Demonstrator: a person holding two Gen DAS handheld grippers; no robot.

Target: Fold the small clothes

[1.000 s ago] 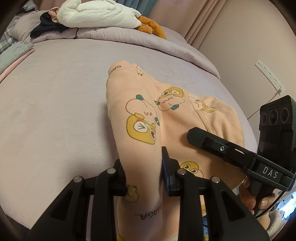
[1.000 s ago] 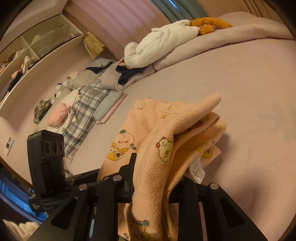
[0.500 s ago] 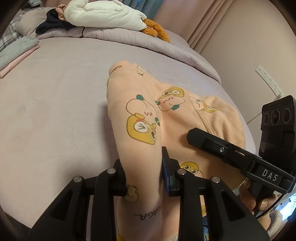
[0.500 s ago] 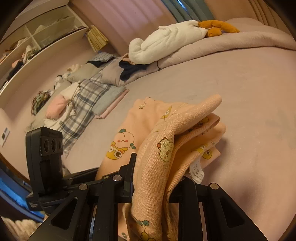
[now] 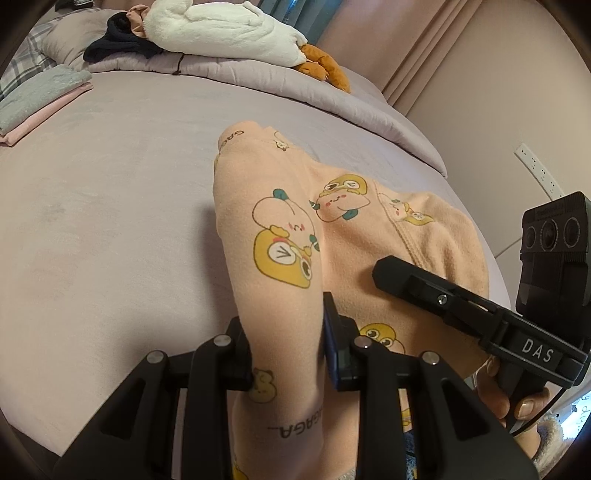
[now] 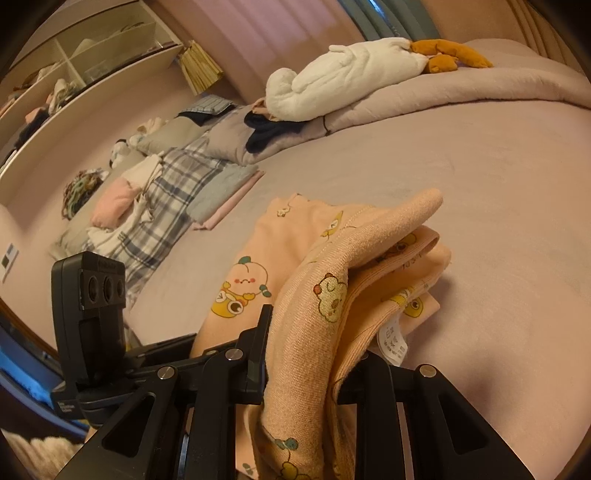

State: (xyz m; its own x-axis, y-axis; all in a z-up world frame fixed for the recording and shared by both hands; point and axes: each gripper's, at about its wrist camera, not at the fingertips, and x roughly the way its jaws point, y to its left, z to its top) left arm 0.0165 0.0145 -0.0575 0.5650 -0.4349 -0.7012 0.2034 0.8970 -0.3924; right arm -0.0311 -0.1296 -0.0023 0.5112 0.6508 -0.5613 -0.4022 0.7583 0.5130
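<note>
I have my left gripper [image 5: 286, 345] clamped on a fold of the peach cartoon-print garment [image 5: 280, 236], which runs up the middle of the left wrist frame and spreads out over the mauve bed [image 5: 110, 206]. My right gripper [image 6: 306, 354] pinches a thicker, bunched layer of the same garment at lower centre of its own frame. Only the right view shows the white care label [image 6: 393, 341] (hanging just right of the pinch) and the shelves [image 6: 74, 62] at upper left. Only the left view shows the wall socket strip [image 5: 541, 175] at right and a hand [image 5: 509, 397] under the other tool. The white plush [image 5: 221, 31] lies along the top.
</note>
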